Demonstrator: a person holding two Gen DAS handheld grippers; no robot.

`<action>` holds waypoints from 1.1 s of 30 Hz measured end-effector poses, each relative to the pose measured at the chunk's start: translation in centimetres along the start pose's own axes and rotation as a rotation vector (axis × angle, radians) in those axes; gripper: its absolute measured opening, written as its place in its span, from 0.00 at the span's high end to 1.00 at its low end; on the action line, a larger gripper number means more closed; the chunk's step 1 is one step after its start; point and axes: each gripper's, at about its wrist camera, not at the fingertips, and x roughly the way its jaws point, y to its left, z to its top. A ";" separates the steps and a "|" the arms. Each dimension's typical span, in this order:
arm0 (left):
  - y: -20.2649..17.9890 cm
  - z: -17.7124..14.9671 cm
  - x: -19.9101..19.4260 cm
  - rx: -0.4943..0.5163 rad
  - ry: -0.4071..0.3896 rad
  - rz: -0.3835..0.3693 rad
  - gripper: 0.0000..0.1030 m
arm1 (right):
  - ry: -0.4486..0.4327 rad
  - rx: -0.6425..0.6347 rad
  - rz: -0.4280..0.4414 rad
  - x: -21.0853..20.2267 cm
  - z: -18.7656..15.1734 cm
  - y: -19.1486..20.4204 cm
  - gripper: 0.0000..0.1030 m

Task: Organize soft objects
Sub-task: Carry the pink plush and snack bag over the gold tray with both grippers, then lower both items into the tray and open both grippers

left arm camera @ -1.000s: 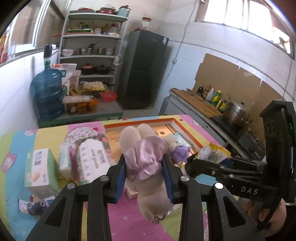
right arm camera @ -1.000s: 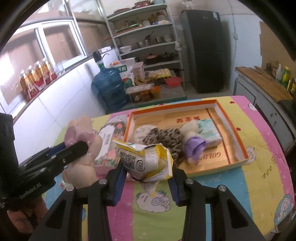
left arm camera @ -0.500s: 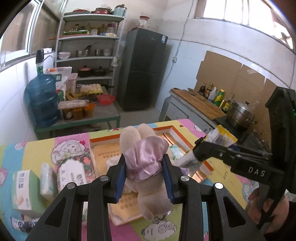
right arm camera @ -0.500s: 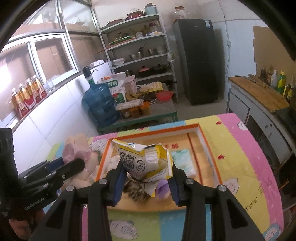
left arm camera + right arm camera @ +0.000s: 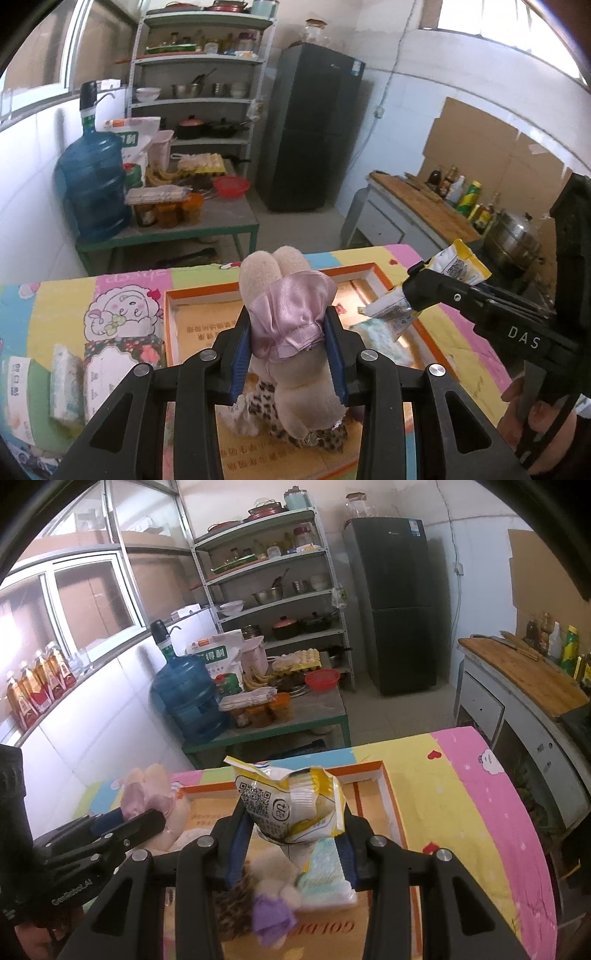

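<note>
Two tools, left tool point(image 5: 288, 354) gripping plush point(image 5: 291, 332)

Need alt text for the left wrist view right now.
The left gripper has its jaws shut on a beige plush toy in a pink satin dress, held above an orange-rimmed box on a cartoon-print tablecloth. At right, the right gripper holds a yellow packet.

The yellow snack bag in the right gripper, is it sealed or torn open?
Torn open: the yellow snack bag has a ragged, gaping top edge above the right gripper.
</note>
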 end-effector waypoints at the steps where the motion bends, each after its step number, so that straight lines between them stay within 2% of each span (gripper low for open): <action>1: 0.0 0.0 0.7 -0.004 0.008 0.011 0.64 | 0.003 -0.001 -0.001 0.5 0.0 -0.2 0.59; 6: 0.4 -0.4 2.9 -0.021 0.046 0.053 0.64 | 0.032 -0.009 -0.004 3.3 -0.2 -1.3 0.59; 14: 0.9 -1.3 4.9 -0.030 0.073 0.090 0.64 | 0.037 -0.055 -0.013 5.0 -0.3 -1.1 0.59; 25: 1.0 -2.4 7.2 -0.039 0.132 0.084 0.64 | 0.044 -0.178 -0.056 5.0 -1.4 1.5 0.59; 33: 1.4 -3.1 8.3 -0.056 0.173 0.066 0.63 | 0.043 -0.189 -0.062 4.3 -2.6 1.9 0.57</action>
